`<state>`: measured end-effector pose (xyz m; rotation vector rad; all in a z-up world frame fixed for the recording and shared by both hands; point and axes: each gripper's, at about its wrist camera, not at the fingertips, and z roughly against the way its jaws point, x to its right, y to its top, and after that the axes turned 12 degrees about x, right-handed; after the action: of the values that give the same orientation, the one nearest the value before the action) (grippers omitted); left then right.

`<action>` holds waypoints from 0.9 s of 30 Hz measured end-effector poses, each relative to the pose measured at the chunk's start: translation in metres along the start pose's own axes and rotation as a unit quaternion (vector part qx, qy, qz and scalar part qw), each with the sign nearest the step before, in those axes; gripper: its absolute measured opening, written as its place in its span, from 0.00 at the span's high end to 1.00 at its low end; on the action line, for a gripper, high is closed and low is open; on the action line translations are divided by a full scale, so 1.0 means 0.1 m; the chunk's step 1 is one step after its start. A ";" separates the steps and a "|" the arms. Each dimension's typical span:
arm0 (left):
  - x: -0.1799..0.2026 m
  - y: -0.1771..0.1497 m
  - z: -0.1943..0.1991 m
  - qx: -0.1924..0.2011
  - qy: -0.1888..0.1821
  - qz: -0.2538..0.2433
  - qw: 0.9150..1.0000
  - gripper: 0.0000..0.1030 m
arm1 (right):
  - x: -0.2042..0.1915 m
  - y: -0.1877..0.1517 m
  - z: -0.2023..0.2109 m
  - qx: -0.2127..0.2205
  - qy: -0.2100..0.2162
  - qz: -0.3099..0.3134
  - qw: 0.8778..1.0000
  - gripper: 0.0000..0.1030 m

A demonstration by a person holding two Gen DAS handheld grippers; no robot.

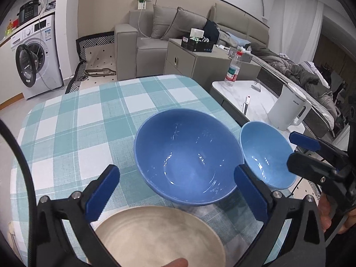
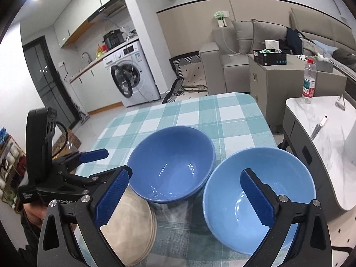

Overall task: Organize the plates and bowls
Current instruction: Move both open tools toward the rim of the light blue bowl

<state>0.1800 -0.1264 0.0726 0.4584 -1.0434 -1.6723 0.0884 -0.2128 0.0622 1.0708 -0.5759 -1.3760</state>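
I list: teal-and-white checked tablecloth [image 1: 73, 120]; deep blue bowl [image 1: 187, 155]; pale blue bowl [image 2: 260, 187]; beige plates [image 2: 133, 222]; blue pads [image 1: 102, 191].

dark blue bowl [image 1: 189, 155]: large, glossy, empty, upright on the checked cloth; ahead of the left jaws, between their tips and beyond.
light blue bowl [image 2: 259, 198]: smaller, empty, upright, just beside the dark one; under the right jaws' right finger.
beige plates [image 2: 131, 224]: stacked flat, matte; below the left jaws.
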 end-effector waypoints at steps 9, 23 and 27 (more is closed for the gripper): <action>0.08 0.00 0.08 0.011 0.003 0.010 1.000 0.00 | 0.28 -0.01 0.33 0.028 -0.037 -0.018 0.999 0.01; 0.38 -0.12 0.02 0.002 0.001 0.011 1.000 0.00 | 0.67 -0.03 0.56 0.039 -0.109 -0.015 0.993 0.01; 0.52 -0.16 -0.04 -0.003 0.000 0.007 1.000 0.00 | 0.82 -0.05 0.54 0.032 -0.128 -0.024 0.991 0.01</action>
<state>0.1544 -0.1746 0.0674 0.4465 -1.0379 -1.6624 0.0536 -0.3050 0.0619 0.9712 -0.7899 -1.5581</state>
